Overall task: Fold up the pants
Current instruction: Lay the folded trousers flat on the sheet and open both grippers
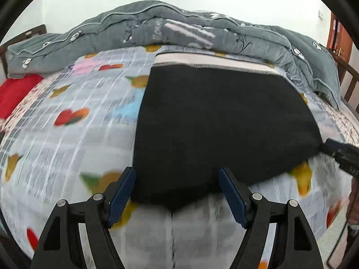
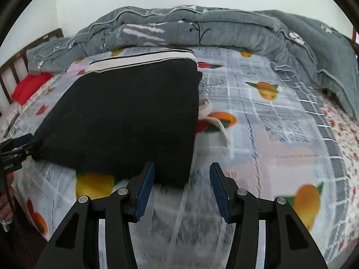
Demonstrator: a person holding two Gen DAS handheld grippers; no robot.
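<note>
**Folded pants ahead of both grippers, near edge closest**

We see the black pants (image 1: 224, 121) lying flat on the fruit-print bedsheet (image 1: 67, 148), already folded into a broad dark block. The white waistband (image 1: 213, 63) sits at the far end, toward the grey quilt (image 1: 157, 29) bunched along the back of the bed. So we read the long axis as running away from us, near edge to waistband.

In the right wrist view, the same pants (image 2: 125, 116) fill the left-centre, with a white drawstring (image 2: 215, 121) trailing out of the right side onto the sheet.

Left gripper (image 1: 177, 179): jaws wide apart, nothing held; the near-left corner of the pants lies in front, between the finger lines, not pinched. Right gripper (image 2: 181, 174): jaws partly apart, nothing held; the near-right corner lies just ahead, slightly left of centre.

Each gripper faces its own near corner, about equally close. We judge that the coming move turns on this near edge: pinch both corners, carry them toward the waistband. Frames are motion-blurred, so any contact with the cloth is unclear.
</note>
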